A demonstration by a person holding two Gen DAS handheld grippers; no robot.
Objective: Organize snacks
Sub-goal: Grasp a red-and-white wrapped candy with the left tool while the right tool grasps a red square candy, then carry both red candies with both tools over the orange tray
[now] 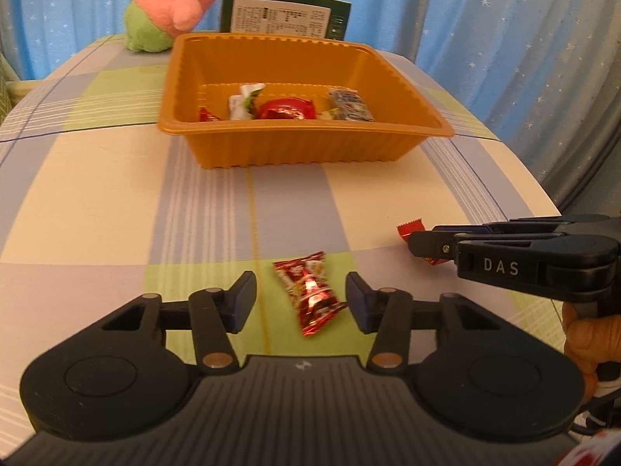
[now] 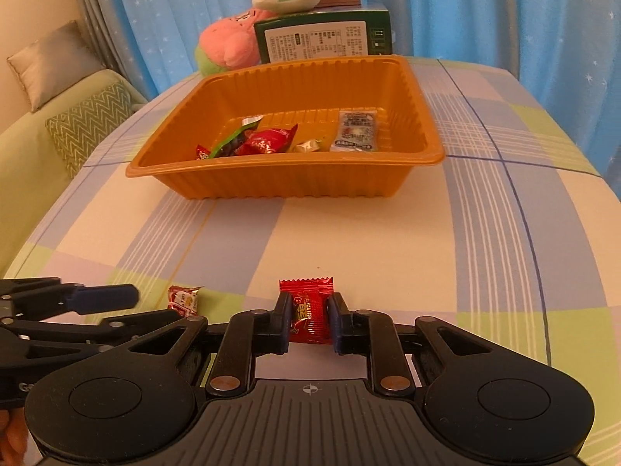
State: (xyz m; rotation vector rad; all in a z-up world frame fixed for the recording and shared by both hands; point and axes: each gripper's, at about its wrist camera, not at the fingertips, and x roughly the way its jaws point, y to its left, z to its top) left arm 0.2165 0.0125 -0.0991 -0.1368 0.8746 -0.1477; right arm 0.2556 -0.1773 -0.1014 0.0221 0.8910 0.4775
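My right fingers are clamped on a red sweet just above the tabletop. My left fingers stand apart around a second red-and-white sweet lying on the checked cloth, not touching it. Ahead sits an orange tray holding several wrapped snacks. Behind it stand a green box with a printed label too small to read, and two soft toys. Blue star-patterned curtains hang behind; a sofa lies at the left. "DAS" reads on the right tool's side. Bare cloth lies open between me and the tray.
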